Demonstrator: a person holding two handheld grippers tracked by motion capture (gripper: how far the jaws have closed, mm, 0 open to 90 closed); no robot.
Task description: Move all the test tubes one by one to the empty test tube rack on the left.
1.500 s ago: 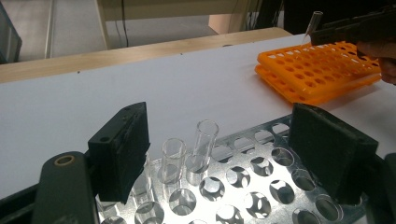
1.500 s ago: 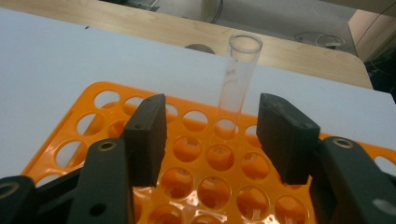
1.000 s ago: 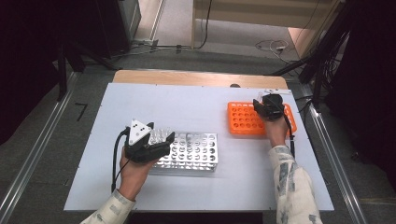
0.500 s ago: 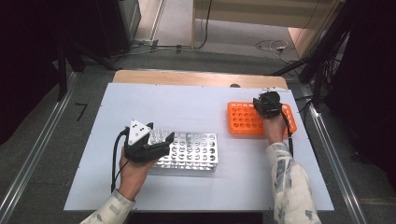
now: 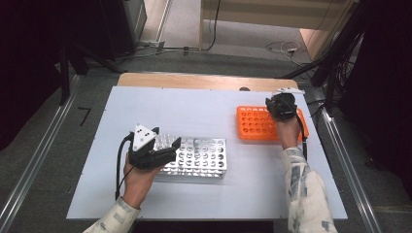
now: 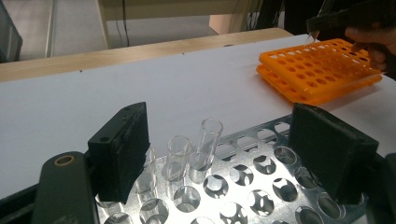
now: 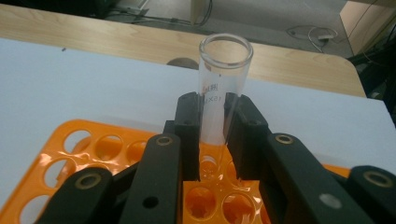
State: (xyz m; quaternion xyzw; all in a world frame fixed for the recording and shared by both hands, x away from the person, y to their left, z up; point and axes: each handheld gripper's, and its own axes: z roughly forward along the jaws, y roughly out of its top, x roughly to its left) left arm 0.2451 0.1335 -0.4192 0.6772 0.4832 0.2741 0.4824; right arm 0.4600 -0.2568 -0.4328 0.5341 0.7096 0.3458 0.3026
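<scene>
My right gripper [image 7: 215, 112] is shut on a clear glass test tube [image 7: 224, 88], which stands upright between the pads, its lower end over the holes of the orange rack [image 7: 93, 144]. In the high view that gripper [image 5: 282, 104] hovers over the right end of the orange rack [image 5: 255, 124]. My left gripper [image 5: 167, 145] rests open at the left end of the metal rack [image 5: 204, 158]. Its jaws [image 6: 223, 135] stand wide apart around several empty glass tubes [image 6: 208, 140] seated in the metal rack [image 6: 261, 186], and its pads press on none of them.
The white tabletop [image 5: 194, 107] carries both racks, the metal one near the front left, the orange one at the right. A wooden strip [image 5: 194, 80] runs along the far edge. Cables and dark stands lie on the floor beyond.
</scene>
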